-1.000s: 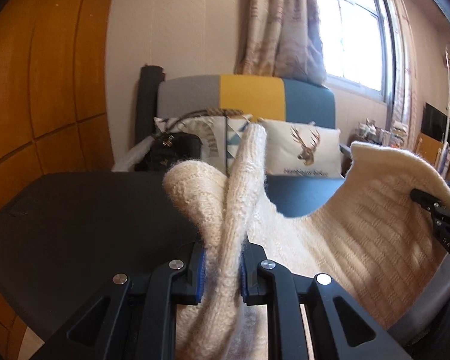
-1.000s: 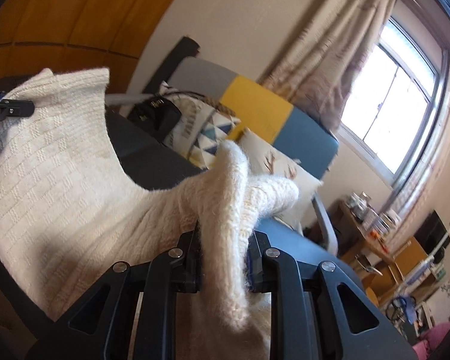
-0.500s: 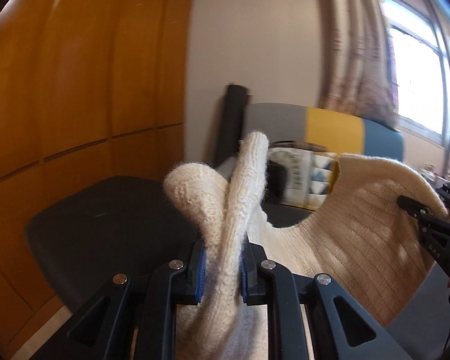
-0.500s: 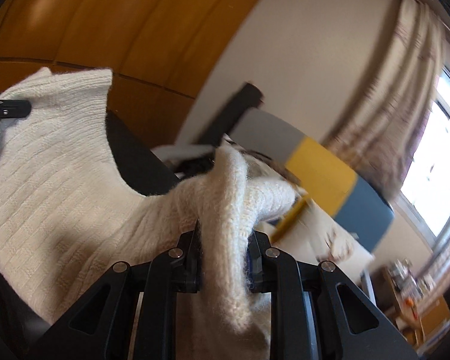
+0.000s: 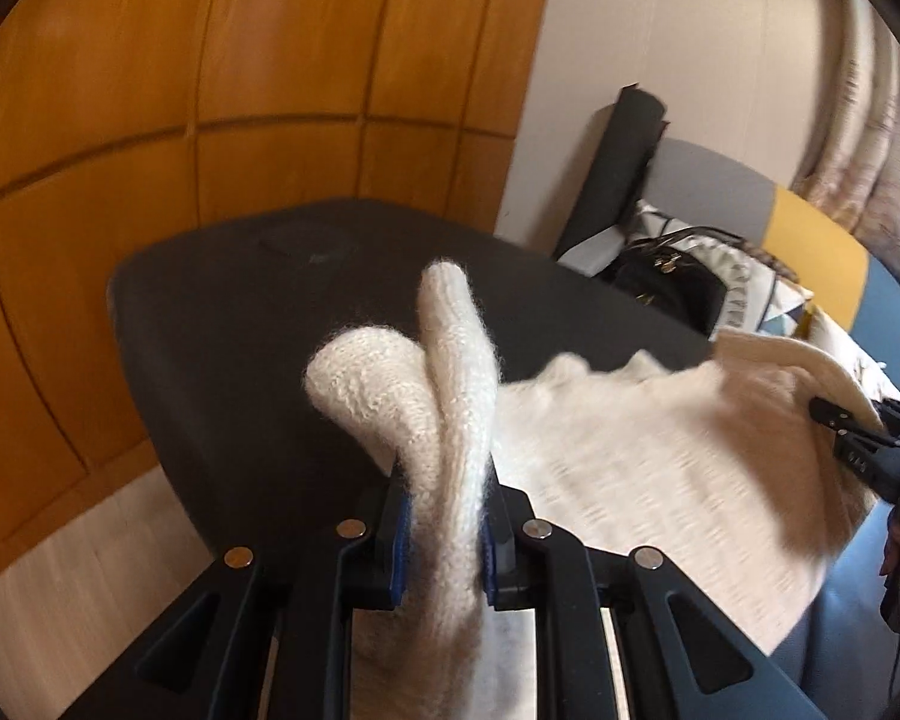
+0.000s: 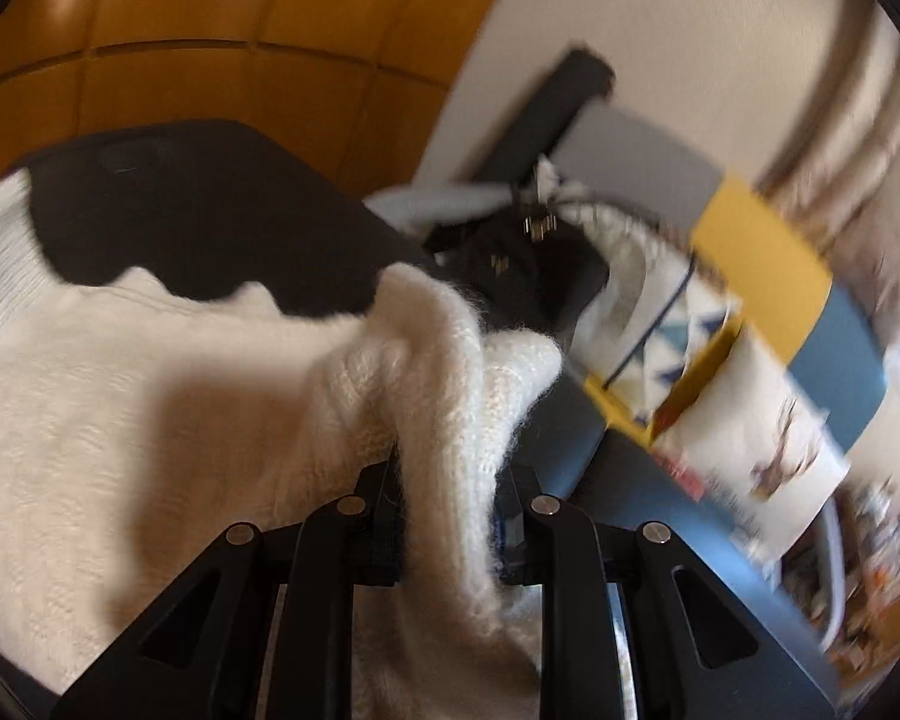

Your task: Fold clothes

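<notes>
A cream knitted sweater (image 5: 660, 456) stretches between my two grippers and sags onto a dark table (image 5: 258, 336). My left gripper (image 5: 444, 531) is shut on a bunched fold of the sweater, which sticks up between its blue pads. At the right edge of the left wrist view, my right gripper (image 5: 852, 432) pinches the other end of the knit. In the right wrist view the right gripper (image 6: 450, 516) is shut on a thick fold of the sweater (image 6: 150, 408), and the cloth spreads left over the table (image 6: 210, 222).
An orange wooden panel wall (image 5: 240, 90) stands behind the table. To the right is a sofa (image 5: 822, 240) in grey, yellow and blue with a black bag (image 5: 666, 276) and patterned cushions (image 6: 768, 450). A dark roll (image 5: 618, 168) leans against the white wall. A pale floor strip (image 5: 78, 552) shows at left.
Both grippers have swung left and down with the sweater. The wooden wall and the table's corner now fill the views, and the sweater's middle has settled onto the table.
</notes>
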Available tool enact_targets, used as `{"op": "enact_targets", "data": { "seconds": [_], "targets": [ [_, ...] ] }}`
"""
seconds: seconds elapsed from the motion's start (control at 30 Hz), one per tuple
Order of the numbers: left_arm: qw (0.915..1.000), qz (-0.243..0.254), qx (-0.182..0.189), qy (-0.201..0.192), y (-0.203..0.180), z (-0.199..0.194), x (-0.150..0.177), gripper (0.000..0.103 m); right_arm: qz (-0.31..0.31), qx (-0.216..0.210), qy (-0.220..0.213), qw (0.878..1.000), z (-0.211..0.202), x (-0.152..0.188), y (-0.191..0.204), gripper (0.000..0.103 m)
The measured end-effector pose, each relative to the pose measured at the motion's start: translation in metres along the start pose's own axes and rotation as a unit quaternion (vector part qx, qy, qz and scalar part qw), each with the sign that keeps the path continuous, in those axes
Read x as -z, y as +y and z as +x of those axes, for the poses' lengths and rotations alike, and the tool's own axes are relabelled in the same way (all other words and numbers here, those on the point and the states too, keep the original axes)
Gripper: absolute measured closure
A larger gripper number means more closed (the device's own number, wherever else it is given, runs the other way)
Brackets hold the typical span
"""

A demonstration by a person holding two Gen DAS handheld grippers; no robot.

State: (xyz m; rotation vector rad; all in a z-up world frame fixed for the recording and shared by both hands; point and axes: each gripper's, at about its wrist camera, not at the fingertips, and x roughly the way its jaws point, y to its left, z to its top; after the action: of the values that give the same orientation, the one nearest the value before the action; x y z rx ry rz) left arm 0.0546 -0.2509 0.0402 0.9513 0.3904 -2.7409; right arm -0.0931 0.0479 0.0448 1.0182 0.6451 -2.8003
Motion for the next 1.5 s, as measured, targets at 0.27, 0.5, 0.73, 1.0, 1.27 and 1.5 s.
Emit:
{"op": "enact_targets", "data": {
  "seconds": [0.27, 0.5, 0.73, 1.0, 1.27, 1.5],
  "targets": [
    [0.9986, -0.034, -0.013, 0.037, 0.009, 0.049, 0.007, 0.082, 0.128, -0.018, 0.085, 0.988, 0.058, 0.021, -0.040, 0.074],
    [0.9977, -0.047, -0.032, 0.037, 0.009, 0.049, 0.015, 0.072, 0.131, -0.009, 0.087, 0.988, 0.059, 0.021, -0.045, 0.039],
    [0.9840, -0.153, -0.005, 0.091, 0.035, 0.023, 0.019, 0.068, 0.285, -0.068, 0.102, 0.951, 0.019, 0.036, -0.106, 0.038],
    [0.9860, -0.100, -0.043, 0.126, -0.009, -0.030, 0.023, 0.069, 0.333, -0.140, 0.112, 0.926, -0.065, 0.062, -0.086, 0.038],
    [0.9963, 0.001, -0.045, 0.073, -0.059, -0.092, 0.023, 0.069, 0.267, -0.185, 0.087, 0.942, -0.135, 0.053, -0.022, 0.037],
    [0.9975, 0.022, -0.037, 0.055, -0.071, -0.124, 0.022, 0.069, 0.203, -0.157, 0.079, 0.963, -0.162, 0.052, 0.018, 0.015]
  ]
}}
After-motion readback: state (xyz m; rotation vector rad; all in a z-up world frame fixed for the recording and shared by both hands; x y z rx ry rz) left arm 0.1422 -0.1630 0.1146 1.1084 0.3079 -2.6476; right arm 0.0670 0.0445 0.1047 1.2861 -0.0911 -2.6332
